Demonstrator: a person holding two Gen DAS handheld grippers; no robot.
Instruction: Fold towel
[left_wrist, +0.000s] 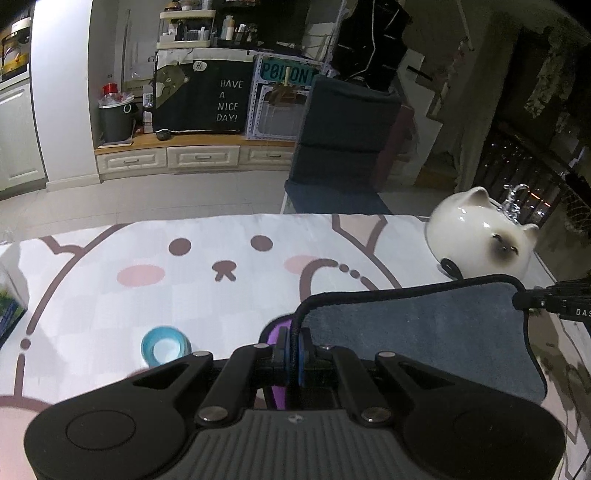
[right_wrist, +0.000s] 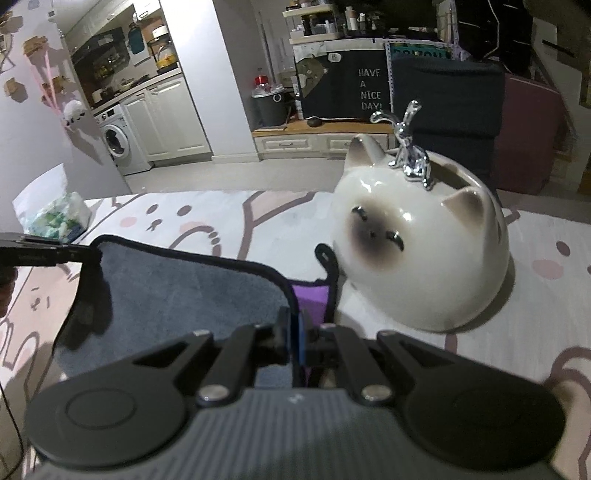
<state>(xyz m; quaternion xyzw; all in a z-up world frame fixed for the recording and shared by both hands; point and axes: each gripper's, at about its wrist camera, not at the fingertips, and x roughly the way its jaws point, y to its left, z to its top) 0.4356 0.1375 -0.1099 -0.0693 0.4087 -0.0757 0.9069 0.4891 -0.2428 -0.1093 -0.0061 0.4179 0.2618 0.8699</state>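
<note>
Clearly the towel (left_wrist: 424, 332) is soft and light: a grey terry cloth with a dark bound hem and a purple underside (right_wrist: 310, 299) showing where a layer lifts. It sags between the two grips and drapes down onto the patterned surface (left_wrist: 147, 280), so it will likely bend wherever it is unsupported and carry no shape of its own. The pile should give decent friction; the stitched hem is the firmest part and the sensible place to take hold, at the corners.

That is where it is held now. The left gripper (left_wrist: 293, 347) has its fingers pressed together on the hem at one corner, the dark edge running straight between the blue pads. The right gripper (right_wrist: 295, 332) pinches the neighbouring corner the same way, hem clamped between its pads. Each gripper shows at the edge of the other's view.

Just beside the towel's far edge sits a white ceramic cat bowl (right_wrist: 424, 258) with a chrome rabbit figure (right_wrist: 408, 147) on its rim; a swinging fold could brush it. A blue-rimmed dish (left_wrist: 165, 347) lies on the surface to the left, near the left gripper, and a packet (right_wrist: 55, 218) rests further off.
</note>
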